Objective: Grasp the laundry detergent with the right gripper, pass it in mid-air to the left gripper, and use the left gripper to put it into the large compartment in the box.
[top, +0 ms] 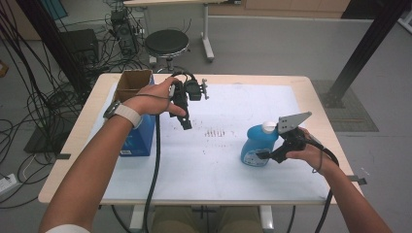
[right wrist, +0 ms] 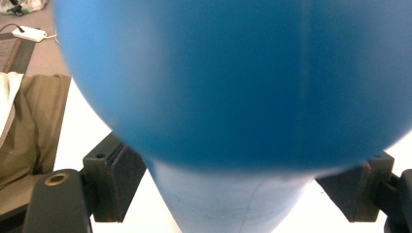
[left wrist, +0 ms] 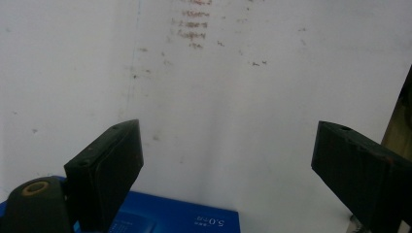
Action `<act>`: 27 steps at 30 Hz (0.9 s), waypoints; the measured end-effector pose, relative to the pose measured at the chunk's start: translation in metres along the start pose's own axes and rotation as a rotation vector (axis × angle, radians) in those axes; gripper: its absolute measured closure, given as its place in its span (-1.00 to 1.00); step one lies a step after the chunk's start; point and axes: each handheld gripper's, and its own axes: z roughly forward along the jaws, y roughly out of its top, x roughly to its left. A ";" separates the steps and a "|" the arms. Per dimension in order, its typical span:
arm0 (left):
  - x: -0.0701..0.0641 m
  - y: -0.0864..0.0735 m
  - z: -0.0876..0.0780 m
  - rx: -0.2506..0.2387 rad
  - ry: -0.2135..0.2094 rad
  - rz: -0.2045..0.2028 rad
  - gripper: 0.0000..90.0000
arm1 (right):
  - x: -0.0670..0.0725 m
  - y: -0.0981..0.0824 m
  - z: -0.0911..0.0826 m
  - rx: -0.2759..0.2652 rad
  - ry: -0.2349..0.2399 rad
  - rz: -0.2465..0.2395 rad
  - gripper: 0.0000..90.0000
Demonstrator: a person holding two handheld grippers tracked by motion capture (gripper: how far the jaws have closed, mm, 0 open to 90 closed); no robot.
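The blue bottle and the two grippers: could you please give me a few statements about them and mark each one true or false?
1. The blue bottle stands upright on the white mat. True.
2. The bottle has a red cap. False: its cap is white.
3. The right gripper has the bottle between its jaws. True; in the right gripper view a jaw stands on each side of the bottle.
4. The left gripper holds the blue box. False: its jaws are open with nothing between them, above the mat.
5. The blue box stands at the right edge of the table. False: it stands by the left edge, with an open cardboard top.
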 end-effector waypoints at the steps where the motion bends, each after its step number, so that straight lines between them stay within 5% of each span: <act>1: 0.000 0.000 0.000 0.000 0.000 0.000 -0.74 | 0.000 0.000 0.000 0.000 0.000 0.000 -0.58; 27: 0.000 0.000 0.001 -0.005 0.000 0.000 -0.74 | 0.001 -0.004 0.002 -0.037 -0.004 -0.004 -0.51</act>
